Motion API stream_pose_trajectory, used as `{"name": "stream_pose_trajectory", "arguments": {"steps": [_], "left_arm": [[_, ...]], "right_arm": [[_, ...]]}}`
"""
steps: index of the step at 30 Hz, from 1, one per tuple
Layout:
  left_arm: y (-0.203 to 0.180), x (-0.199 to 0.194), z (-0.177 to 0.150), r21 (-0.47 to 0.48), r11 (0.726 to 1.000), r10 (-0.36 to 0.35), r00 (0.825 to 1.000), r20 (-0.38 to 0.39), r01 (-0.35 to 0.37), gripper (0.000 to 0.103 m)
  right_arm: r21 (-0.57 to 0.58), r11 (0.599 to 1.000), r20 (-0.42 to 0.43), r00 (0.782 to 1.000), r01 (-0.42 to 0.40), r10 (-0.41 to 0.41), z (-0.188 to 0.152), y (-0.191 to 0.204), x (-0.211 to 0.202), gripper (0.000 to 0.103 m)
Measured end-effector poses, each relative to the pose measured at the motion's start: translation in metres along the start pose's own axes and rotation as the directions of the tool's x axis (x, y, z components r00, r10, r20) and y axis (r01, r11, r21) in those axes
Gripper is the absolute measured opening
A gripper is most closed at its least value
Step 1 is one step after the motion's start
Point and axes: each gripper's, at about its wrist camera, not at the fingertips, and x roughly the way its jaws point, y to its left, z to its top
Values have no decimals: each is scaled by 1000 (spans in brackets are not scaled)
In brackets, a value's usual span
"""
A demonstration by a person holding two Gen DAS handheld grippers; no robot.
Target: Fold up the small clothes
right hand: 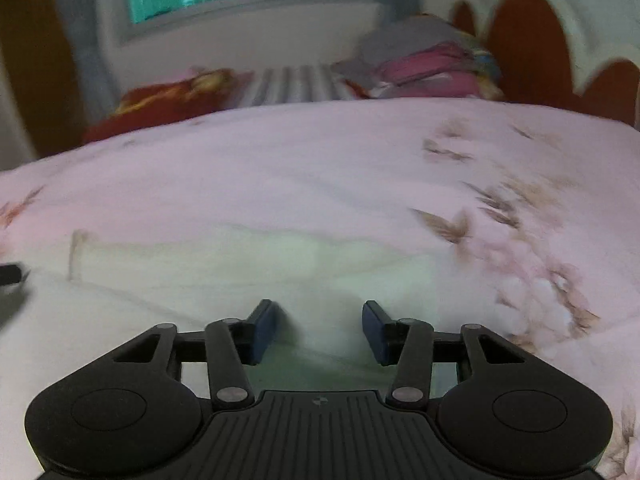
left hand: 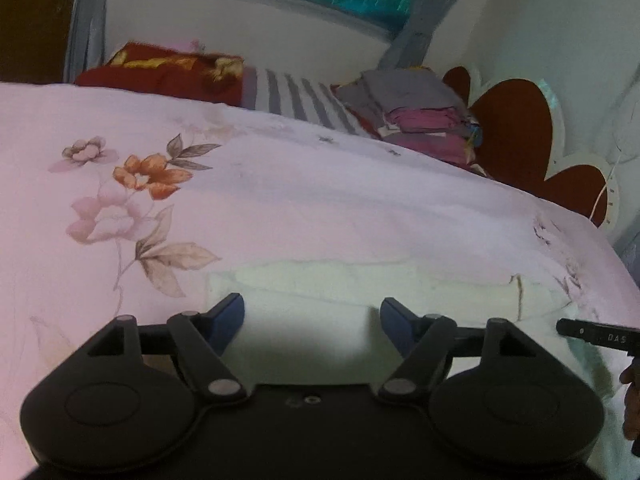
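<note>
A small pale cream garment (left hand: 360, 284) lies flat on the pink floral bedspread (left hand: 280, 200). It also shows in the right wrist view (right hand: 260, 260), spread sideways with a hemmed end at the left. My left gripper (left hand: 312, 320) is open just above the garment's near edge, nothing between its blue pads (left hand: 230, 320). My right gripper (right hand: 319, 330) is open over the garment's near part, empty too. The right gripper's tip (left hand: 596, 334) shows at the right edge of the left wrist view.
A stack of folded grey and pink clothes (left hand: 420, 112) sits at the far end of the bed by a red and white headboard (left hand: 516, 136). A red patterned pillow (left hand: 168, 72) and striped sheet (left hand: 296, 96) lie beyond the bedspread. A window is behind.
</note>
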Motion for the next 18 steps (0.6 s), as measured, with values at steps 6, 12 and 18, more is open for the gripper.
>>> {"name": "stream_pose_trajectory", "arguments": {"steps": [6,12,18], "left_arm": [[-61,-10,-18,69,992,-115,990,76,110,74],[-75,14,-36,109,988,-106,994,7,105,66],[-42,-15,-40,227,972,43,998,49,-53,68]], "right_arm": [[15,987,68,985,-162,161,0,40,-31,48],[-59,960,-11,962,-274,274,-18,98,-6,23],[-77,991,28,994,-107,110,-22,54,-27,23]]}}
